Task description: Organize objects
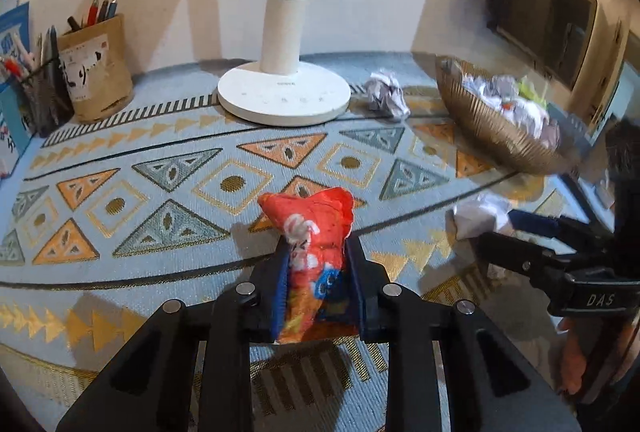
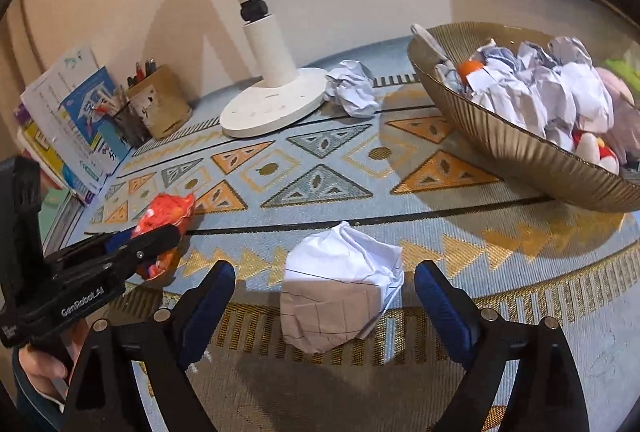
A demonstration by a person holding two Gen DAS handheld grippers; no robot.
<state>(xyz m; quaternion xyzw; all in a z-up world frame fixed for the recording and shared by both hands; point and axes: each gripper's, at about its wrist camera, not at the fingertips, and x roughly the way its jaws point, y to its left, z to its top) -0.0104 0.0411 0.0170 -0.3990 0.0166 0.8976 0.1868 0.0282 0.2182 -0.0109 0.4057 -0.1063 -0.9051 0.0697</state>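
Note:
My left gripper (image 1: 316, 252) is shut on a crumpled red snack wrapper (image 1: 312, 228), held just above the patterned blue mat (image 1: 160, 168). The right wrist view shows the same wrapper (image 2: 168, 210) in the left gripper (image 2: 160, 232) at the left side. My right gripper (image 2: 325, 268) is open, its blue pads standing on either side of a crumpled white paper ball (image 2: 340, 288) without touching it. That ball (image 1: 480, 216) rests on the mat near the front edge. A gold ribbed basket (image 2: 520, 152) at the right holds several crumpled papers and wrappers.
Another crumpled paper ball (image 2: 352, 88) lies beside the white lamp base (image 2: 272, 108) at the back. A brown pen holder (image 1: 96, 72) and a mesh pen cup (image 1: 44, 100) stand at the back left, next to leaning books (image 2: 68, 120). A hand (image 2: 40, 364) grips the left tool.

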